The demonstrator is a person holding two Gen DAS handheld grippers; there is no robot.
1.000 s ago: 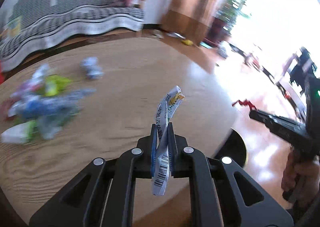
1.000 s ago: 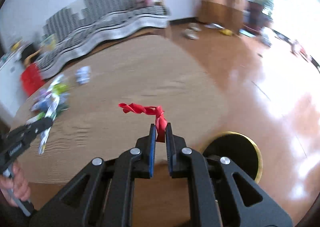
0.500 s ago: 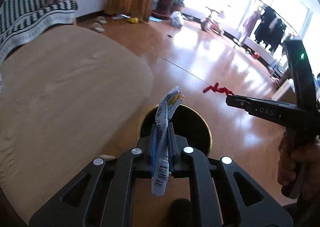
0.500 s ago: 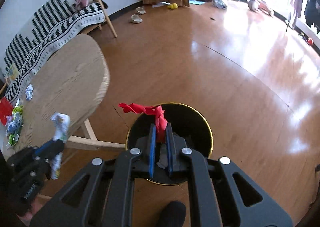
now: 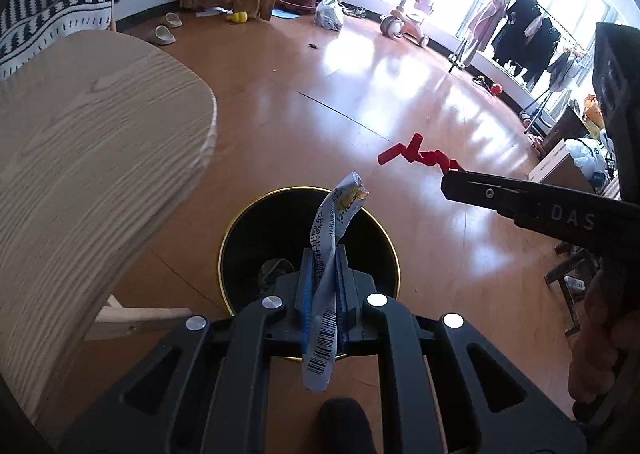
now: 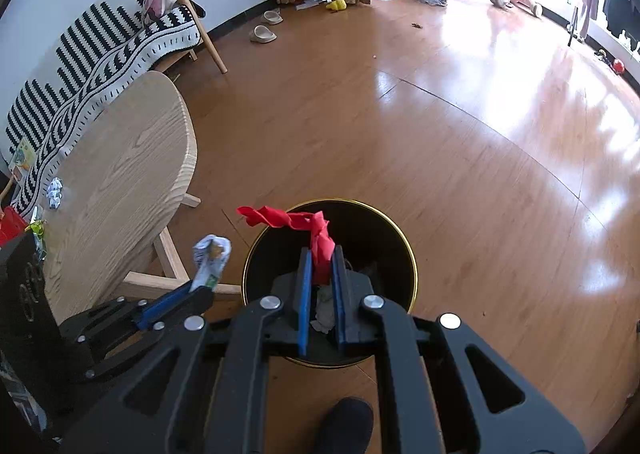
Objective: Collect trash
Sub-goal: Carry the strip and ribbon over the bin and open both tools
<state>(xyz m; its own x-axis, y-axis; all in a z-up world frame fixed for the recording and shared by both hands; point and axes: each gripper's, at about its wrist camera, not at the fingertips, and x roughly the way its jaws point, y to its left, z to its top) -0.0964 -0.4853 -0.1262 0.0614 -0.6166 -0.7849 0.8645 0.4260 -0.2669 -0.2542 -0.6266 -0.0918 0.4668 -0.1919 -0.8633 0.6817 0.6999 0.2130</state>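
I hold both claws over the black bin (image 6: 406,250) on the floor beside the wooden table (image 6: 132,158): my left gripper (image 5: 323,274) is clamped on a white barcoded wrapper (image 5: 326,262), my right gripper (image 6: 319,278) is pinched on a twisted red wrapper (image 6: 316,232). Both pieces are light and long, so the risk, as I judge it, is that one drifts or catches the gold rim and lands on the floor when I let go, the more so for the white one, which from the right view sits nearer the bin's left edge than its middle; either might also cling to a blue pad. I count two claws, two wrappers in hand, one bin with some scraps already inside, one table, and a few more bits of litter (image 6: 55,188) left on the tabletop's far end, too small to count exactly.
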